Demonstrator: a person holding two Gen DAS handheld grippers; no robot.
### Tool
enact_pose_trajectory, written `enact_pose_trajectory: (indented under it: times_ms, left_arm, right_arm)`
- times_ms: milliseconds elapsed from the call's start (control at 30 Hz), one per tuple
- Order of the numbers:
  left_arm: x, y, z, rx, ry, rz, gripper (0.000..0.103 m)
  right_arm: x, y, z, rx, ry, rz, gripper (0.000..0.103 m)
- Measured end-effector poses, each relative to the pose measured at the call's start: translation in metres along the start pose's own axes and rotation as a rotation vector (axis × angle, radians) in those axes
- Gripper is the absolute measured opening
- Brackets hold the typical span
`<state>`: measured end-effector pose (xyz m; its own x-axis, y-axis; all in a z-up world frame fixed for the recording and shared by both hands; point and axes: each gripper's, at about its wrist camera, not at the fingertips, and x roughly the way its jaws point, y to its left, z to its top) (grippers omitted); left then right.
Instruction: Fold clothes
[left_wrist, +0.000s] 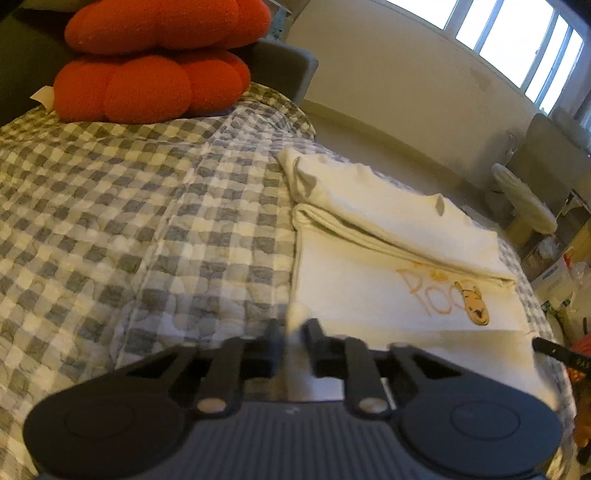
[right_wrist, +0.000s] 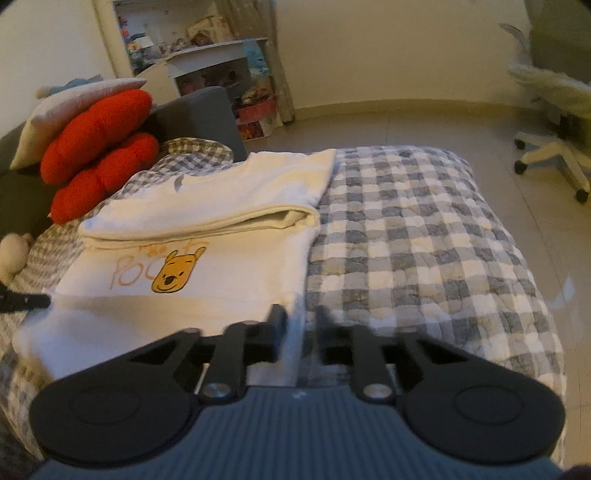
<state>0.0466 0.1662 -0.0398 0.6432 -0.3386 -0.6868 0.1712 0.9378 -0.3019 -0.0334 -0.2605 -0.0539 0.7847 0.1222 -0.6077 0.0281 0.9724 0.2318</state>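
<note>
The white T-shirt (right_wrist: 207, 206) lies part-folded on the checked bed quilt (right_wrist: 424, 240), soft and light, likely to sag unless lifted by its corners. The left gripper (left_wrist: 294, 326) pinches its near left corner, and the right gripper (right_wrist: 300, 317) pinches the near right edge, the shirt stretching away ahead of both.

Left black two-finger gripper (left_wrist: 294, 334): angled downward, jaws nearly closed, pinching white fabric between fingertips. Right black two-finger gripper (right_wrist: 300, 325): angled downward, jaws likewise clamped on white fabric edge.
</note>
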Motion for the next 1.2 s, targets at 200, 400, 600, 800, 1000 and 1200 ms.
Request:
enact_pose_trajectory:
  times_ms: [200,400,600,800,1000,1200]
  left_arm:
    - [-0.005,-0.008,0.006,0.014,-0.055,0.025,0.008]
    - [0.000,-0.011,0.010,0.012,-0.104,0.024,0.008]
    - [0.016,-0.005,0.001,-0.004,-0.072,0.052,0.009]
    - [0.011,-0.007,0.002,0.011,-0.082,0.066,0.010]
    - [0.011,-0.005,0.002,-0.003,-0.087,0.068,0.010]
    - [0.009,-0.009,0.004,0.028,-0.103,0.095,0.009]
  right_arm:
    - [-0.008,0.007,0.000,-0.032,-0.058,-0.036,0.006]
    - [-0.007,0.009,0.001,-0.015,-0.090,-0.081,0.006]
    - [0.009,0.010,-0.004,-0.024,-0.044,-0.097,0.006]
    - [0.007,0.005,0.000,-0.013,-0.045,-0.080,0.006]
    - [0.009,0.010,-0.001,-0.024,-0.069,-0.108,0.006]
    - [0.009,0.019,0.008,-0.073,-0.112,-0.136,0.006]
